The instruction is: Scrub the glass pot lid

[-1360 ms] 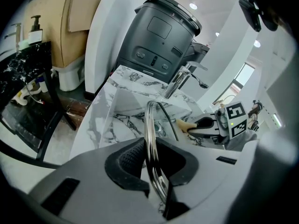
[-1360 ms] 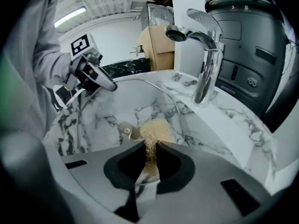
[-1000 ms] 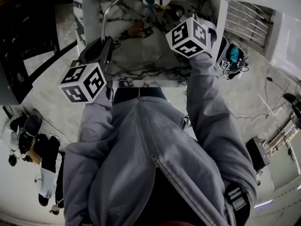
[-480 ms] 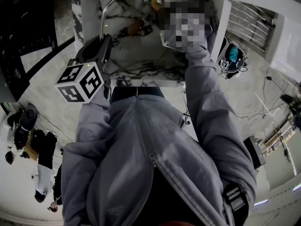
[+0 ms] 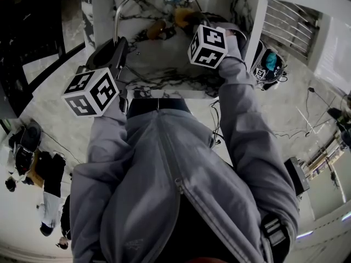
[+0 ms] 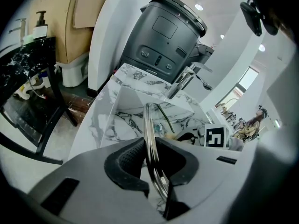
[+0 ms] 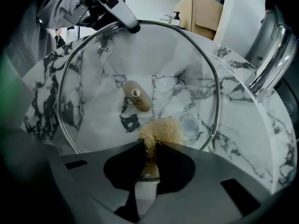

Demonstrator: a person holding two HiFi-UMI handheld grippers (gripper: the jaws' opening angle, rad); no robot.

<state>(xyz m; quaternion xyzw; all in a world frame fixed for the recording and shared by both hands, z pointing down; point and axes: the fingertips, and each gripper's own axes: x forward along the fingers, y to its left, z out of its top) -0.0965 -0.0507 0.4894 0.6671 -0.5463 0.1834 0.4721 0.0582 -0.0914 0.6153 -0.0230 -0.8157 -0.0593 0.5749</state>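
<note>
Left hand-held gripper [image 6: 156, 167]: jaws narrow, clamped on the metal rim of the glass lid [image 7: 140, 73]. In the left gripper view the rim runs edge-on between the pads and curves up and away over the sink [image 7: 243, 125].

Lid: held clear above the marble sink, standing on edge and tilted. In the head view its rim arcs over the left part of the basin. The right gripper view faces its broad side. The brown knob [image 7: 136, 96] is at the centre, with a screw head showing in it. The left hand-held gripper grips the rim at the far upper left.

Right hand-held gripper [image 7: 149, 160]: jaws nearly together, pinching a tan fibrous scrubber [image 7: 160, 132]. The tuft projects from the tips at the near lower part of the glass, just below the knob. Contact with the glass cannot be confirmed.

Surroundings: the drain [image 7: 190, 125] shows through the glass. The chrome tap [image 7: 273, 55] stands at the right of the sink. The marble bench [image 6: 96, 120] encloses the basin.
</note>
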